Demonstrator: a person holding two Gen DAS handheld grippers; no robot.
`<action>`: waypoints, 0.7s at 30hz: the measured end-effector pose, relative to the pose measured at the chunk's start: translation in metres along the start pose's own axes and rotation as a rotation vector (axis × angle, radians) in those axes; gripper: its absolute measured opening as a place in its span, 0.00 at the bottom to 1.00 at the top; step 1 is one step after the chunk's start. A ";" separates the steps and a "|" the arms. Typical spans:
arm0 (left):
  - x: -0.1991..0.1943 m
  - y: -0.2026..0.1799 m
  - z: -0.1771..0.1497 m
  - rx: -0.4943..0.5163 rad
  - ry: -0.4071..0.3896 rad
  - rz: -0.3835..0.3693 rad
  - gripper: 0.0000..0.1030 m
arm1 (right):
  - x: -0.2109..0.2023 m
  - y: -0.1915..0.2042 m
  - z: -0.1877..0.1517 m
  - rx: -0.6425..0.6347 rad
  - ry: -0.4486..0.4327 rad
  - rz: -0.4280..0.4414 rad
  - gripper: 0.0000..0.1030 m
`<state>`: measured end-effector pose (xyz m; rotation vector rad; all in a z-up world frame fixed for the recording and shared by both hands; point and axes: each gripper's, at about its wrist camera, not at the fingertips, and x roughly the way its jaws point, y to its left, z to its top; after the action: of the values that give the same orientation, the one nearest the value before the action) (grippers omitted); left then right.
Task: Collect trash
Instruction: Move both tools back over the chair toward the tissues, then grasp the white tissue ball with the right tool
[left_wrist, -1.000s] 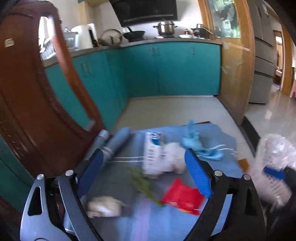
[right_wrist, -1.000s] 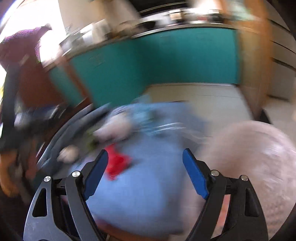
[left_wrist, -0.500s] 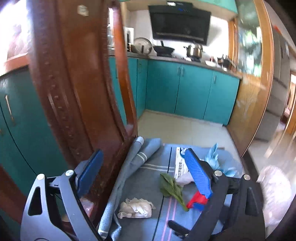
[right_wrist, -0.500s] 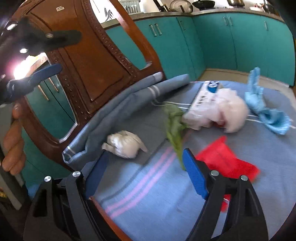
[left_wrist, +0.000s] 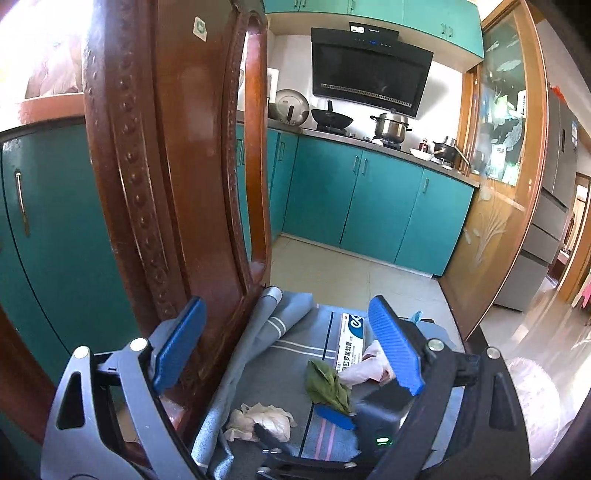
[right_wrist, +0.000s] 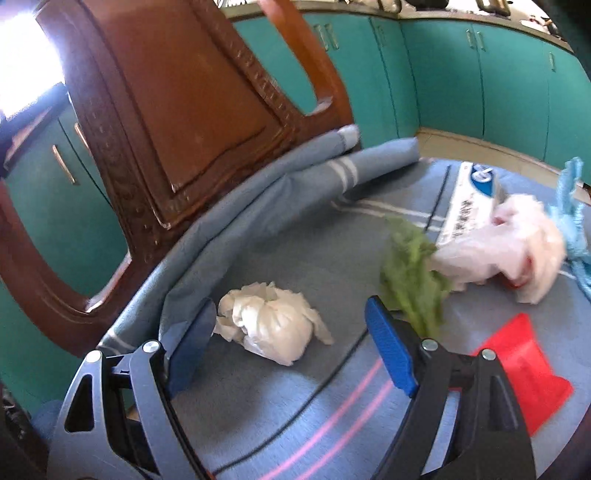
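Observation:
Trash lies on a blue-grey cloth (right_wrist: 280, 236) over a chair seat. A crumpled white tissue (right_wrist: 269, 325) lies between the open fingers of my right gripper (right_wrist: 291, 347), just ahead of the tips. A green leaf (right_wrist: 413, 273), a white box (right_wrist: 469, 199), a pinkish plastic bag (right_wrist: 517, 243), a blue glove (right_wrist: 570, 214) and a red wrapper (right_wrist: 524, 358) lie to its right. My left gripper (left_wrist: 291, 347) is open and empty, held above the seat near the chair back. In the left wrist view the right gripper (left_wrist: 332, 424) sits by the tissue (left_wrist: 262, 421).
A carved wooden chair back (left_wrist: 159, 184) stands close on the left, also in the right wrist view (right_wrist: 192, 110). Teal kitchen cabinets (left_wrist: 369, 206) line the far wall. A translucent bag (left_wrist: 535, 406) sits at the right edge. A wooden door frame (left_wrist: 495, 221) stands right.
My right gripper has moved left and down over the cloth until the tissue is between its fingers. My left gripper has lifted and tilted up, showing more of the kitchen.

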<state>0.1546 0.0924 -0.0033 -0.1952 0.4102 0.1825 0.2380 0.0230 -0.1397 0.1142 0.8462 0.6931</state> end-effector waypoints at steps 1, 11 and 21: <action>0.001 0.000 -0.001 0.002 0.002 0.001 0.87 | 0.007 0.001 -0.001 -0.001 0.016 0.010 0.79; 0.008 0.003 -0.004 -0.007 0.038 0.020 0.87 | 0.015 -0.012 -0.011 0.084 0.057 0.082 0.33; 0.018 0.003 -0.008 -0.031 0.098 -0.018 0.87 | -0.107 -0.059 -0.012 0.115 -0.137 -0.052 0.33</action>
<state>0.1667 0.0964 -0.0180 -0.2387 0.5030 0.1622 0.2106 -0.0898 -0.0987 0.2395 0.7550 0.5812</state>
